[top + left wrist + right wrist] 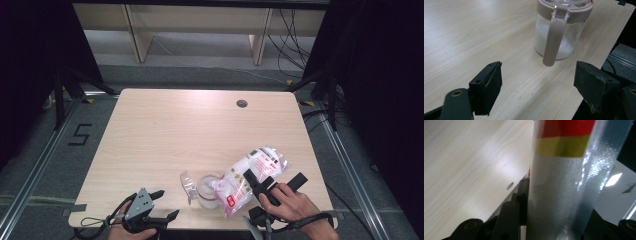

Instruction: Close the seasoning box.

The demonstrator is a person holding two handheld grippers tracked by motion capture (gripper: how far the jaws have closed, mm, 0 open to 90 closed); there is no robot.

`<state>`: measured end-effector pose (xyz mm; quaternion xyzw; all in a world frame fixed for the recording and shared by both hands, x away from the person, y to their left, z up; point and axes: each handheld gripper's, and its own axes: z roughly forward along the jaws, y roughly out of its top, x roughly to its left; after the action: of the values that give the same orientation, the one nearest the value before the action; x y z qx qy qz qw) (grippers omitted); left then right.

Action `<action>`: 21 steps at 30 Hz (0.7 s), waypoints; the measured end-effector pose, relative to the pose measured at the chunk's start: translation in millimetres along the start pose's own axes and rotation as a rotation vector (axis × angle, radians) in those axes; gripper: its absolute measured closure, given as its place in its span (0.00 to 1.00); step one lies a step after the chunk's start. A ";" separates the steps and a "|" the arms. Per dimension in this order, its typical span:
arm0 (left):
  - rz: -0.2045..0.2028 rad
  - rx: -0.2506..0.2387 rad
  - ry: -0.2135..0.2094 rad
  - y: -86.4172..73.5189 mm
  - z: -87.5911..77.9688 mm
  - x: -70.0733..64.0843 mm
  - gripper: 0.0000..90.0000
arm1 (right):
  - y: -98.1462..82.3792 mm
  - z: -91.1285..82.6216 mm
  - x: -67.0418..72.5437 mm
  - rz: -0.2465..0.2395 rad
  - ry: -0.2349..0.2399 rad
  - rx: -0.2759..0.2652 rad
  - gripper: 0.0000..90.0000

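I'm clamping the bag [252,172] in my right gripper [261,184] over the jar [206,190]; tilting wrong risks spilling onto the desk [165,125], left gripper [167,205] gaping empty.

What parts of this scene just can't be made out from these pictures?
- Print on the bag: too small in the high view; the right gripper view is too close.
- Jar top: cut off by the upper edge in the left gripper view.
- Right tool: its far jaw is hidden behind the bag in its own view.
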<state>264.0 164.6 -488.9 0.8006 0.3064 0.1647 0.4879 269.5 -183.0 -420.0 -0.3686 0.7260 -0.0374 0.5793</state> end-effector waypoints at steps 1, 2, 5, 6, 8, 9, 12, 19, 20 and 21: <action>0.000 0.000 0.000 0.0 0.0 0.0 0.24 | 0.2 0.1 0.0 0.000 0.000 -0.001 0.79; 0.000 -0.001 0.000 0.0 0.0 0.0 0.24 | 0.1 0.2 -0.2 0.001 -0.001 -0.005 0.79; -0.001 0.000 0.001 0.1 -0.1 0.0 0.24 | -0.1 -0.4 -0.7 0.002 -0.002 -0.006 0.79; 0.000 -0.001 0.001 0.1 -0.1 0.1 0.24 | -0.1 -0.5 -0.9 0.001 -0.001 -0.004 0.79; 0.000 -0.001 0.000 0.0 0.0 0.0 0.24 | -0.6 -0.5 -1.1 0.002 -0.001 -0.003 0.79; 0.000 0.000 0.000 0.0 0.0 0.0 0.24 | -0.8 -0.1 -1.1 0.003 0.005 -0.005 0.79; 0.000 -0.001 0.001 0.1 0.0 0.0 0.24 | -1.0 -0.6 -0.7 0.003 0.002 0.000 0.79; 0.000 0.000 0.001 0.1 0.0 0.1 0.24 | -0.6 -0.6 -0.8 0.004 0.000 -0.003 0.79; -0.001 -0.001 0.001 0.0 0.0 0.0 0.24 | -0.7 -0.6 -1.0 0.002 0.002 -0.003 0.79; 0.000 0.000 0.001 0.0 0.0 0.1 0.24 | -0.7 -0.7 -0.9 0.003 0.001 -0.003 0.79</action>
<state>264.1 164.7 -488.9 0.8005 0.3065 0.1650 0.4879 269.3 -183.2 -418.8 -0.3683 0.7269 -0.0357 0.5786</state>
